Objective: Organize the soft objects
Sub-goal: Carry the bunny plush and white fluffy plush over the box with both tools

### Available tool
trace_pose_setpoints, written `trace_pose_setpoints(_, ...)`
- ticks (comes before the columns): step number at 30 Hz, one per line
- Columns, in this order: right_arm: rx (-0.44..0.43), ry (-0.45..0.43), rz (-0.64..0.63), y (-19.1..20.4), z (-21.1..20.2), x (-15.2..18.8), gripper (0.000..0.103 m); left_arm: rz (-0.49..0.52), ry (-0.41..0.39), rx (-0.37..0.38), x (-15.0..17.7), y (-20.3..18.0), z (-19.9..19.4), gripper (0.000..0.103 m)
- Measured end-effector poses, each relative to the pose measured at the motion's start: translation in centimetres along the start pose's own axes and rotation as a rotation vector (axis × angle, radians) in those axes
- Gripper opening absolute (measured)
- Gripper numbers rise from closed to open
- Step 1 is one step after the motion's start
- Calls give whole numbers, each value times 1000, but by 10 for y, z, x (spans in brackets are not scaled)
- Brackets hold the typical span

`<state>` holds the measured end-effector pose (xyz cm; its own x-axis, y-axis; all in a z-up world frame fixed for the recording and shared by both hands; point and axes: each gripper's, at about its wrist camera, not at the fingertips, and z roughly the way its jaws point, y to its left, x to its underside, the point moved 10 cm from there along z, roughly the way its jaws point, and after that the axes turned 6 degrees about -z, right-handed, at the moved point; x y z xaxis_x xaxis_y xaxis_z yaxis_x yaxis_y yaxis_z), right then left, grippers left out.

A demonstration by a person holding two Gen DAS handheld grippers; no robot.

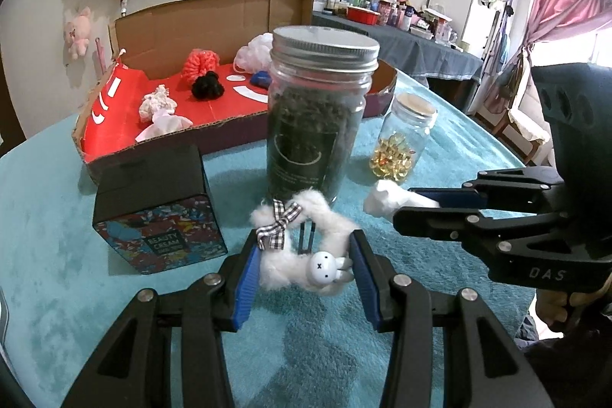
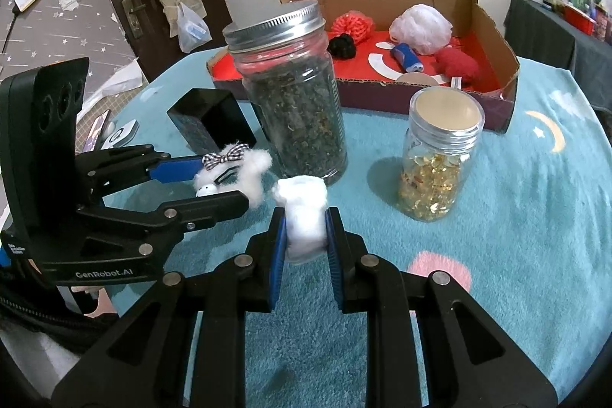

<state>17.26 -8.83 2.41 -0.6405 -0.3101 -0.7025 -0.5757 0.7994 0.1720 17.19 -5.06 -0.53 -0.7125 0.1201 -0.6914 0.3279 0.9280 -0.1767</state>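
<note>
We've got the left gripper point(image 1: 304, 270) jaws clamped on the fluffy bunny clip point(image 1: 306, 255), right gripper point(image 2: 304, 236) jaws clamped on the cotton wad point(image 2: 304, 217). Only the right view shows the red pompom point(image 2: 457, 64) in the cardboard box point(image 2: 497, 25).

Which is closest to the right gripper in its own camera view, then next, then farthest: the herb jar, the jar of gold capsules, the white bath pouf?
1. Herb jar, just ahead of the right gripper, slightly left.
2. Jar of gold capsules, ahead right.
3. White bath pouf, far back, inside the cardboard box.

A teal plush-covered table point(image 2: 535, 178) carries a cardboard box point(image 2: 493, 25), two jars point(image 2: 294, 109) point(image 2: 436, 163) and a black carton point(image 1: 153, 213).
</note>
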Motion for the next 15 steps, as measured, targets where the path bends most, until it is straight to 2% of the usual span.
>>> trace_pose_setpoints(15, 37, 10, 49, -21, -12, 16, 19, -67, -2, -62, 21, 43, -28, 48)
